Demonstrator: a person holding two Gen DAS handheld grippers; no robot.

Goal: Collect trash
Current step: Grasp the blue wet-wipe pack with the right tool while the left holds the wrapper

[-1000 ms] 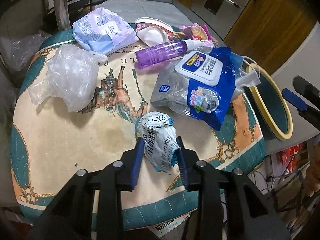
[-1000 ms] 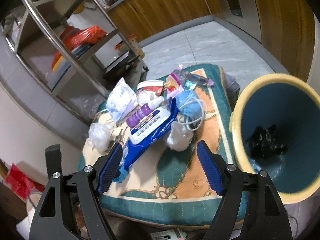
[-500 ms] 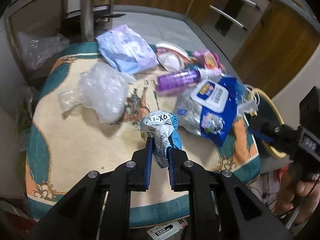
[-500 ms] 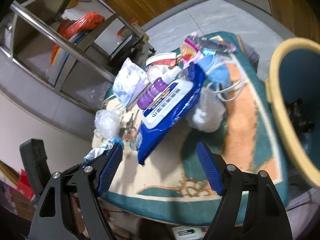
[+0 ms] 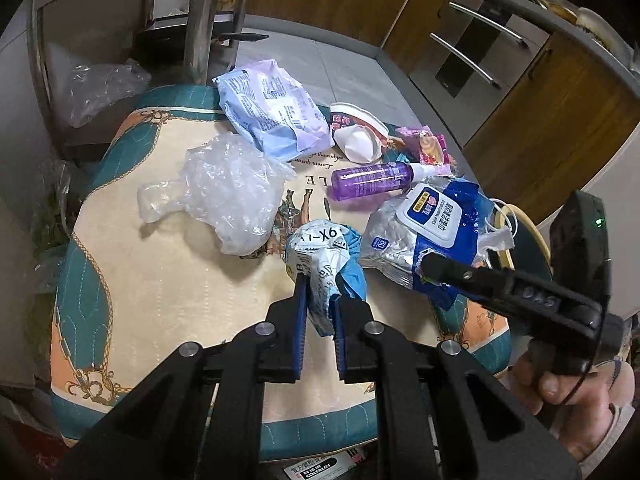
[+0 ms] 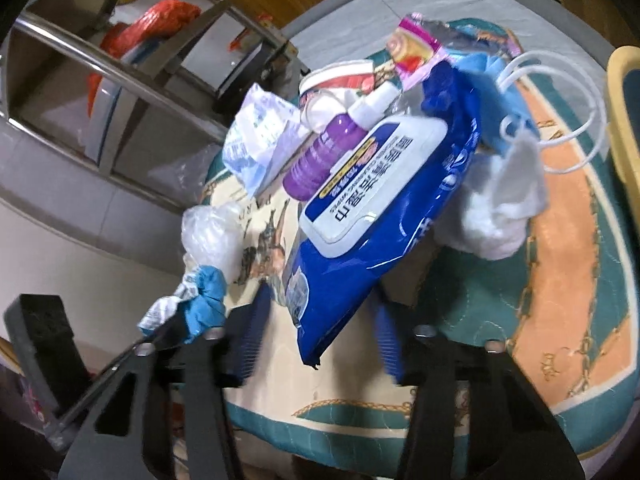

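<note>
Between the blue pads of the left gripper, a crumpled printed wrapper with a blue inner lining is being pinched, the jaws nearly closed on its lower end and the wad standing up just ahead of the tips. Ahead of the right gripper, the near corner of a blue wet-wipes pack is lying between the 2 jaws, which are closing at this moment; the blur hides whether the pads are pressing on the film yet, so a firm hold cannot be claimed.

Beyond the wipes pack, farther from the right tool, a purple spray bottle is lying on its side, touching the pack's far edge, and a wad of white tissue is resting just right of the pack. Far right of that tool, the yellow rim of a bin is showing at the frame's edge. Ahead and left of the left gripper, a clear plastic bag and a pale blue-and-lilac pouch are waiting on the printed cushion top.

By my judgement, this is the pick-up step for 2 pieces at once: 1 secured, 1 being grasped. The next move is calling for the right jaws to finish closing on the pack's corner, then for both tools to be lifted clear and carried over to the bin. The pack is broad and floppy, so a corner grip is likely to let it swing and drag the bottle or tissue.
</note>
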